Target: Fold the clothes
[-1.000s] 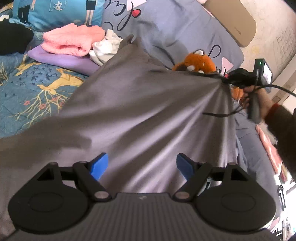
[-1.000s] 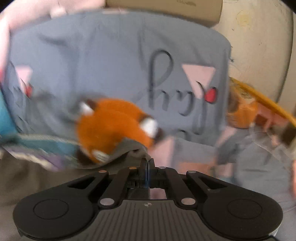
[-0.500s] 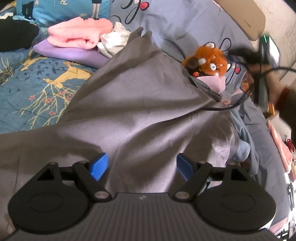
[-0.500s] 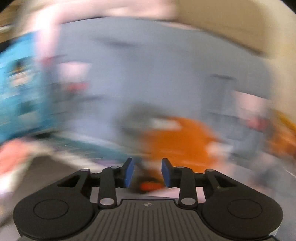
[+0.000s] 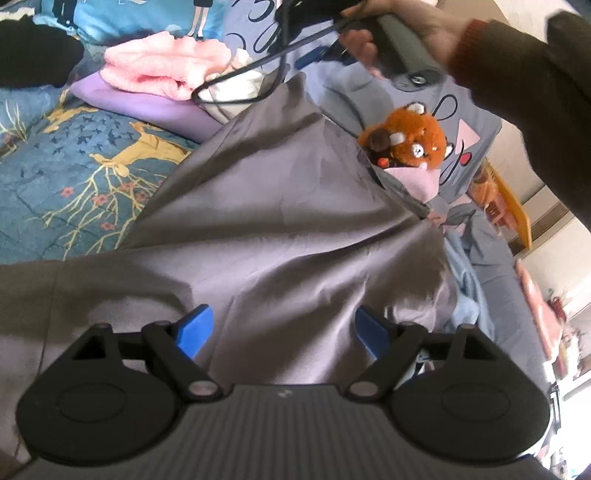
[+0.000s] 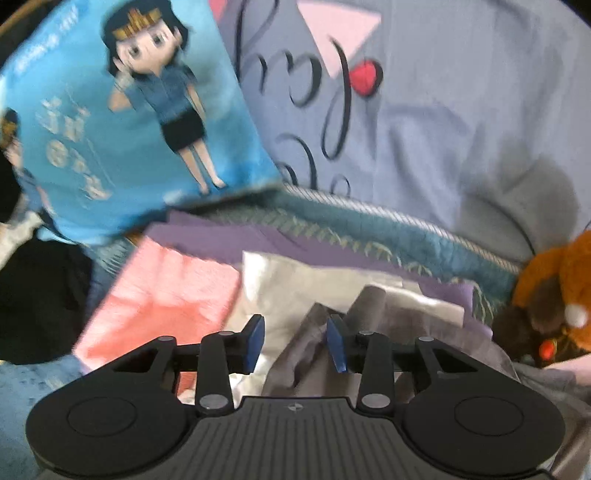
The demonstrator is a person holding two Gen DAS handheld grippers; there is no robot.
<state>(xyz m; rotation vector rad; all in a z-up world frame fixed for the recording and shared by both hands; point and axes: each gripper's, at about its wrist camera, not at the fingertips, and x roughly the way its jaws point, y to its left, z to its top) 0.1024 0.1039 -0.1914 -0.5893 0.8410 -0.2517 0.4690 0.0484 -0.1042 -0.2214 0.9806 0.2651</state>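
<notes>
A large grey garment (image 5: 295,206) lies spread over the bed, rumpled along its right side. My left gripper (image 5: 282,330) hovers open and wide over its near edge, and neither pad presses the cloth. My right gripper (image 6: 295,343) is over the garment's far corner (image 6: 314,354), beside the pile of clothes. Its jaws are closing with that corner between them, but the pads do not press on it. In the left wrist view a hand (image 5: 406,18) holds the right gripper's handle above that far corner.
A pink towel (image 6: 162,302), a white cloth (image 6: 295,284) and a purple cloth (image 5: 147,107) are piled at the far edge. An orange plush toy (image 5: 410,142) sits to the right. A blue cartoon pillow (image 6: 122,122) and a grey-blue pillow (image 6: 443,129) stand behind.
My right gripper let go of the garment's right corner by the plush toy, opened, and swung left to the far corner by the pile. The garment's right side dropped. The left gripper stayed put.
</notes>
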